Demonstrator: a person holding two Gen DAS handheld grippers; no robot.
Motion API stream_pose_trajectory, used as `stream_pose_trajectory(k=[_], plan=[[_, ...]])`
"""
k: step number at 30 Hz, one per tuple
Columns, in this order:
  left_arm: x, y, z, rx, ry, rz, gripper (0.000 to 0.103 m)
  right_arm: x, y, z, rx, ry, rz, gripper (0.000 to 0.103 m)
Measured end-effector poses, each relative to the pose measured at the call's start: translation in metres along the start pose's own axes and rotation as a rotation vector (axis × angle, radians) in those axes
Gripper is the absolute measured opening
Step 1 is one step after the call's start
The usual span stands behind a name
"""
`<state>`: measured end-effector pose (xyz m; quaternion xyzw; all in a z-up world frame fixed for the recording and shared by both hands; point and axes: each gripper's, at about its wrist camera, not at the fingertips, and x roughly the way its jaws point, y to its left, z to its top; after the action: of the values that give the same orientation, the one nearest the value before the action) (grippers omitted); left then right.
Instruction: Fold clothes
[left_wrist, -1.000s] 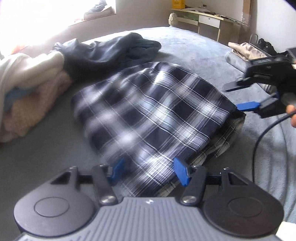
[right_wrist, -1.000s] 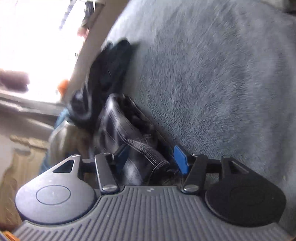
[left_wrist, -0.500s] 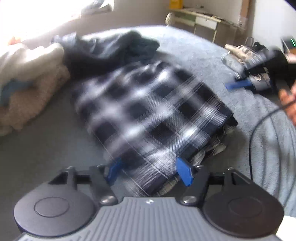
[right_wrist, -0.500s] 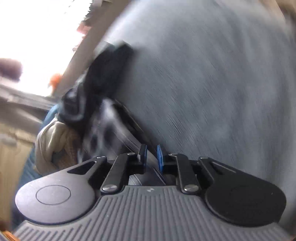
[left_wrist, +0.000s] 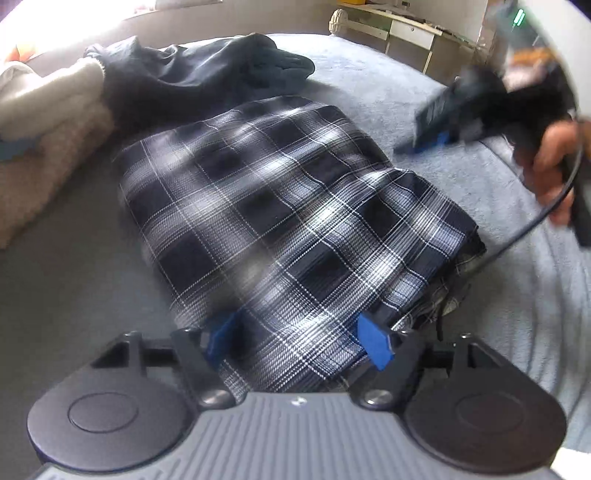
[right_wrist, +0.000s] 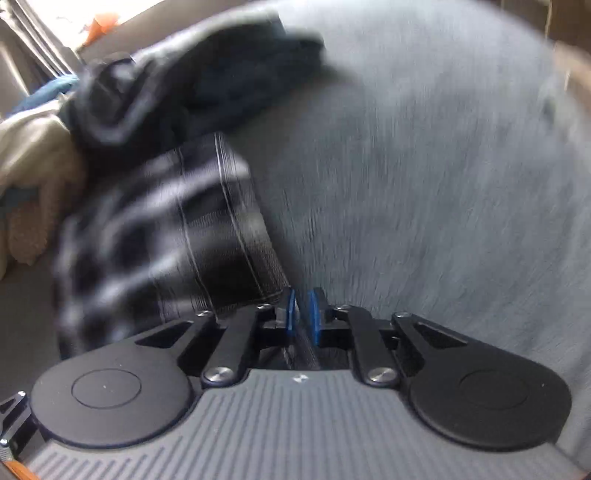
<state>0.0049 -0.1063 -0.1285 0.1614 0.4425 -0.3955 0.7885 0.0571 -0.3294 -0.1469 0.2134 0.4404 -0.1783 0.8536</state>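
While the checked shirt lies flat on the grey bed in a neat folded block, the left gripper sits at its near edge. Its blue fingers are wide apart with the cloth between them, not pinching it. The right gripper is up off the bed beside the shirt, held in a hand. Its fingers are almost together, and I cannot tell if anything is between them. A dark heap of clothes waits behind. The shirt looks folded, or one fold short. A closing pinch needs all layers together.
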Motion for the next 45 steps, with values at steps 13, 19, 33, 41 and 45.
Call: stream_pose_trajectory(k=[13,19,33,41,45], plan=[[-0.004,0.007,-0.009,-0.037,-0.021,-0.056,0.077,0.042,0.032,0.052,-0.060,0.013,0.043,0.012],[-0.007,0.019,-0.010,-0.101,-0.040,-0.101,0.077,0.020,0.086,0.059,-0.290,-0.017,0.269,0.015],[-0.029,0.030,-0.015,-0.120,-0.061,-0.101,0.077,-0.035,0.005,0.043,-0.145,0.023,0.148,0.016],[-0.042,0.015,-0.019,-0.049,-0.112,-0.007,0.077,-0.070,-0.068,-0.050,0.197,0.079,0.164,0.018],[-0.043,-0.011,-0.018,0.030,-0.152,-0.003,0.073,-0.068,-0.093,-0.100,0.294,0.128,0.196,0.019]])
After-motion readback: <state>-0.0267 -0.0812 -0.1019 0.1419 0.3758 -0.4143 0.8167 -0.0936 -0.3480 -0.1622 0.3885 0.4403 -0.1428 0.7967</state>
